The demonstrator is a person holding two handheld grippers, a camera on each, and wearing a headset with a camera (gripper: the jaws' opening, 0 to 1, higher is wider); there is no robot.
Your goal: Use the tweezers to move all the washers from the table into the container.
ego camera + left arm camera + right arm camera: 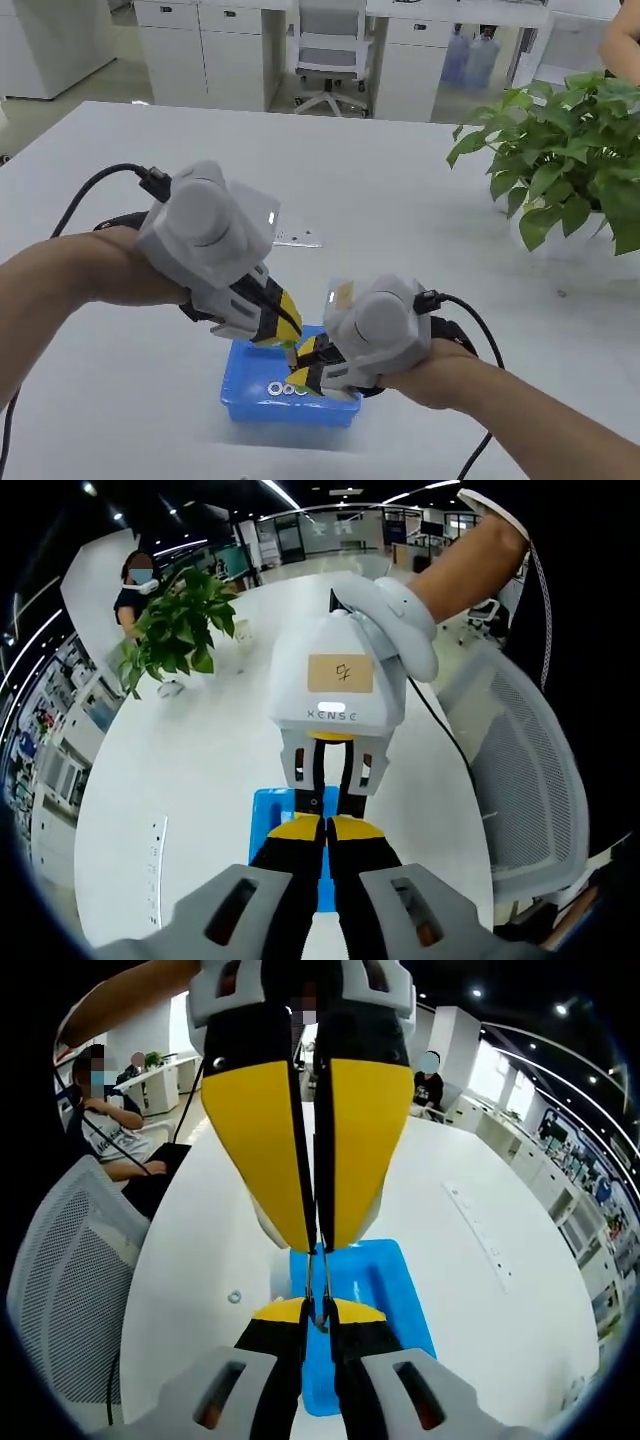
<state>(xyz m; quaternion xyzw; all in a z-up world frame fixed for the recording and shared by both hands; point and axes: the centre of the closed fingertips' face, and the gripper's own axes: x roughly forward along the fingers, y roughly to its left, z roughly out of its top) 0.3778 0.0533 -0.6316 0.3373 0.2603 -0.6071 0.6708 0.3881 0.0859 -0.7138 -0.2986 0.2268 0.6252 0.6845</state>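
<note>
Tweezers [317,1278] hang over container [392,1290], pinched by both left gripper [318,1245] and right gripper [318,1312].

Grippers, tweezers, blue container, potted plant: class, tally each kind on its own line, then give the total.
Grey handheld grippers: 2 (left gripper, right gripper)
Thin metal tweezers: 1
Blue plastic container: 1
Leafy green potted plant: 1
Total: 5

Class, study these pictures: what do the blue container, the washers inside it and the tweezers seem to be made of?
The blue container looks like plastic: even opaque colour, slight sheen. The washers are probably metal: small silvery rings. The tweezers seem to be steel: thin grey strips, too fine to be sure.
</note>
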